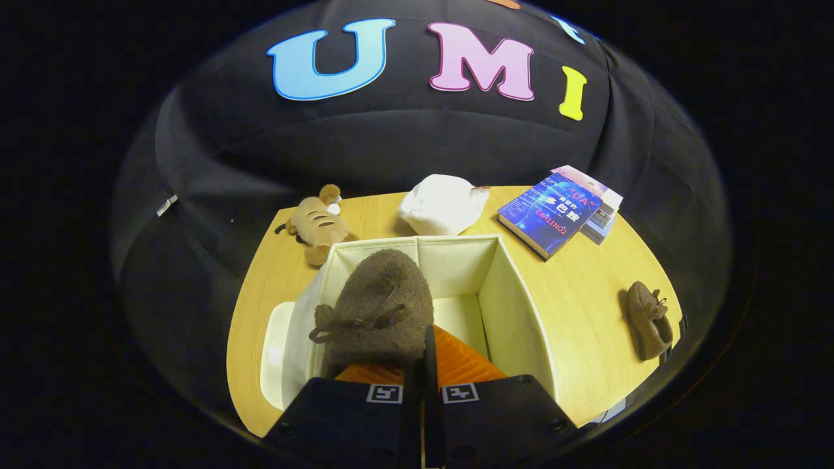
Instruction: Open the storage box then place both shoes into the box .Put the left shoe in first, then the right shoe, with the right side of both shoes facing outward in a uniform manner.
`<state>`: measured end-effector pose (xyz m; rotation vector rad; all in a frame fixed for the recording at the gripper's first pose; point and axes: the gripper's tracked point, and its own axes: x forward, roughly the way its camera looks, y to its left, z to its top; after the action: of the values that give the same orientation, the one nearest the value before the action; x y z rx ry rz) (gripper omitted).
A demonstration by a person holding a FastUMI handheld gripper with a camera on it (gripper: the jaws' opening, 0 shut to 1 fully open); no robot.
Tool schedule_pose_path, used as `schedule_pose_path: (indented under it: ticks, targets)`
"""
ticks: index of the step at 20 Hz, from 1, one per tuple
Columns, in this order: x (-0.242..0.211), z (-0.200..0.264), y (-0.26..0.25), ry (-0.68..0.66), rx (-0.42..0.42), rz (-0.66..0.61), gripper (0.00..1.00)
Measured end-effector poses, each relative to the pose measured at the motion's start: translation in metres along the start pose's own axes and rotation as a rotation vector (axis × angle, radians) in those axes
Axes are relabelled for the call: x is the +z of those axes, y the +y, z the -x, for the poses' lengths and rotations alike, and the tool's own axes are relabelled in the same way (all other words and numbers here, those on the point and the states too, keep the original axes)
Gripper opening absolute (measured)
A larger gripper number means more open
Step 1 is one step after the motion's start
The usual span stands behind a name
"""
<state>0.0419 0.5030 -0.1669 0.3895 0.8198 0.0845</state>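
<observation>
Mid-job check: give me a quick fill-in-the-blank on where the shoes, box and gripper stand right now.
1. The gripper is shut on the heel end of a fuzzy brown ____, held over the open storage box.
2. The second shoe lies on the ____, outside the box.
3. The box's lid rests beside the box, so the box is ____.
4. Beyond the box, the book sits atop a ____ of books.

Missing words: shoe; table; open; stack

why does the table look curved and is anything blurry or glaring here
Gripper view: fisheye lens bows the table edge and the box walls; lighting is even and soft, no harsh glare; the shoe held by the gripper looks sharp, the far shoe small and less distinct.
</observation>
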Motion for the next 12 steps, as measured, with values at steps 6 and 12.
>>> schedule_pose_path:
  ticks: [6, 12]
  targets:
    - [-0.018, -0.005, 0.015, 0.041, 0.067, 0.007, 0.69]
    - [-0.011, 0.005, 0.015, 0.019, 0.120, 0.015, 0.99]
